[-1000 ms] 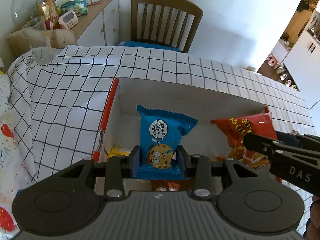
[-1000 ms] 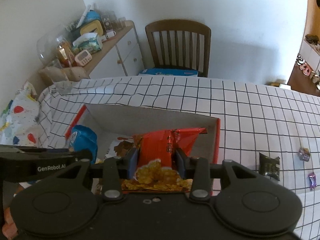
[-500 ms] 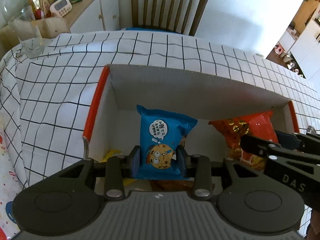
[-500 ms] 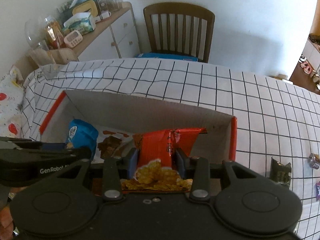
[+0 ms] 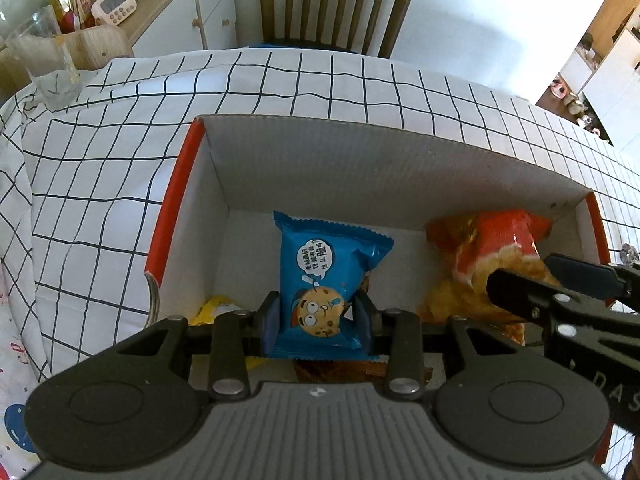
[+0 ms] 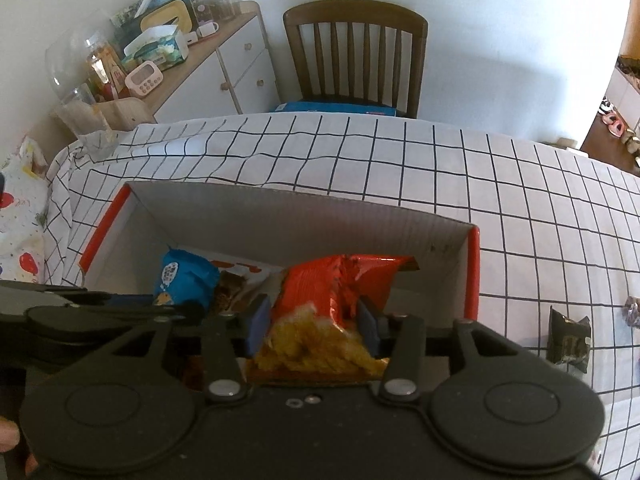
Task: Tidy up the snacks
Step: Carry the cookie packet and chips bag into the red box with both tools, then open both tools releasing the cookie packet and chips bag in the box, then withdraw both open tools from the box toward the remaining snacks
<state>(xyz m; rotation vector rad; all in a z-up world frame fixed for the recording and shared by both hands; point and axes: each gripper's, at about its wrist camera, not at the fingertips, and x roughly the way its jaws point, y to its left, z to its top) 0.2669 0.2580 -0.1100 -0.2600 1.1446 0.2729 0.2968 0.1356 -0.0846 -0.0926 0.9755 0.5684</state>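
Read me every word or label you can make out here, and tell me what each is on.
"DAS": right gripper body, cut off at the frame edge.
Blue cookie packet: speech-bubble Chinese characters, too small to read reliably.
Red chip bag: no readable print.
Timer: too small.

Left wrist view: steeply down past its jaws, close.
Right wrist view: same.
Shared: box (image 5: 372,160) (image 6: 280,216) ahead of both jaws.

A home dining room: wooden chair (image 6: 354,56), cluttered sideboard (image 6: 224,68), checked tablecloth (image 6: 440,168).
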